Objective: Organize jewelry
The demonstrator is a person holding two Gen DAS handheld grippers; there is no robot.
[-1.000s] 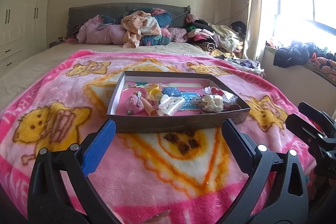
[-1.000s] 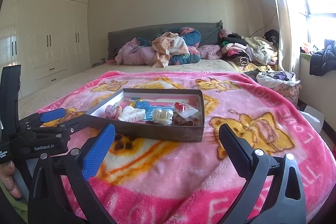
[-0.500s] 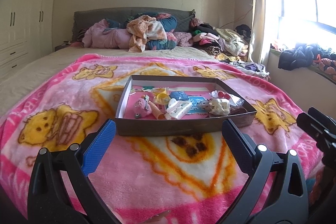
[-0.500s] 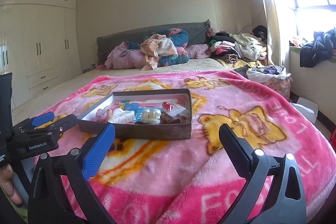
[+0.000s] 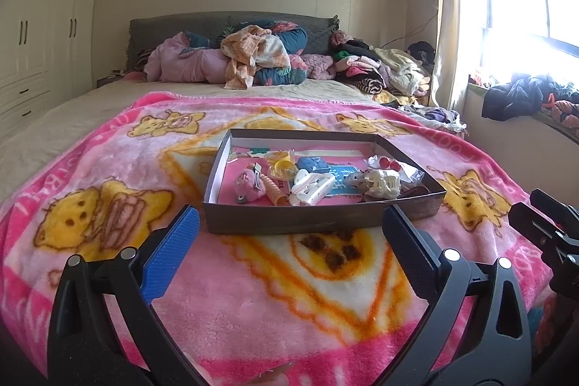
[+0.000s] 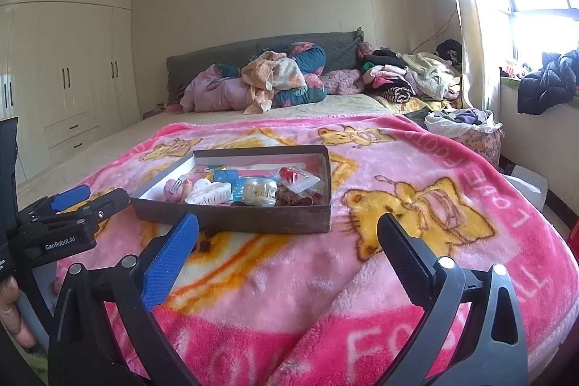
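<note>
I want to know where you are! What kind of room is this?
A bedroom, most likely. There is a big bed under a pink blanket, clothes piled at the headboard, and tall wardrobes along the wall.

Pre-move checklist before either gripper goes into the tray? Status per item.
1. Left gripper jaws wide open, nothing held: ok.
2. Right gripper jaws wide open, nothing held: ok.
3. Both short of the tray, no contact: ok.
4. Tray flat on the blanket, open top: ok.
5. White hair claw on top, graspable: ok.
6. Items overlapping at the tray's right end, around the cream claw; single pick: cannot tell.
</note>
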